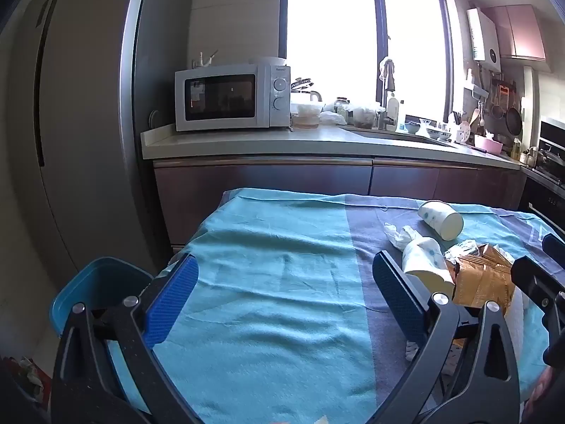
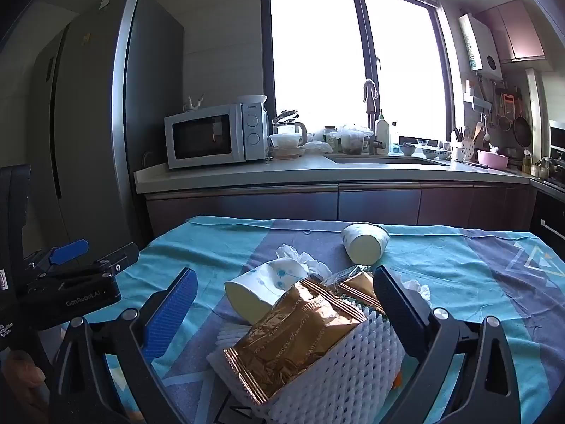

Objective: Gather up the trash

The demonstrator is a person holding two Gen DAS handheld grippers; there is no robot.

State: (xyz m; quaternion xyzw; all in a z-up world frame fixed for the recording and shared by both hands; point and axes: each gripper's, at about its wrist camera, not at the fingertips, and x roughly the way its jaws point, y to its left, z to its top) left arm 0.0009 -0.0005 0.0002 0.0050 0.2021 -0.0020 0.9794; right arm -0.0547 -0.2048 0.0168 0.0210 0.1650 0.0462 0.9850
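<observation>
Trash lies on the teal and grey cloth (image 2: 459,275): a gold foil wrapper (image 2: 300,332) on white foam netting (image 2: 339,367), a crushed paper cup (image 2: 261,289), a second paper cup (image 2: 365,242) on its side farther back, and crumpled tissue (image 2: 300,258). My right gripper (image 2: 286,304) is open, its fingers either side of the wrapper and netting. My left gripper (image 1: 286,293) is open and empty over bare cloth (image 1: 265,265), left of the pile. In the left wrist view the crushed cup (image 1: 423,261), the wrapper (image 1: 483,279) and the far cup (image 1: 441,219) show at right.
A blue bin (image 1: 102,282) stands off the table's left edge. Behind the table runs a kitchen counter (image 2: 317,173) with a microwave (image 2: 215,134), a sink and jars. A tall fridge (image 2: 95,106) is at left. The left gripper's body (image 2: 63,282) shows at left.
</observation>
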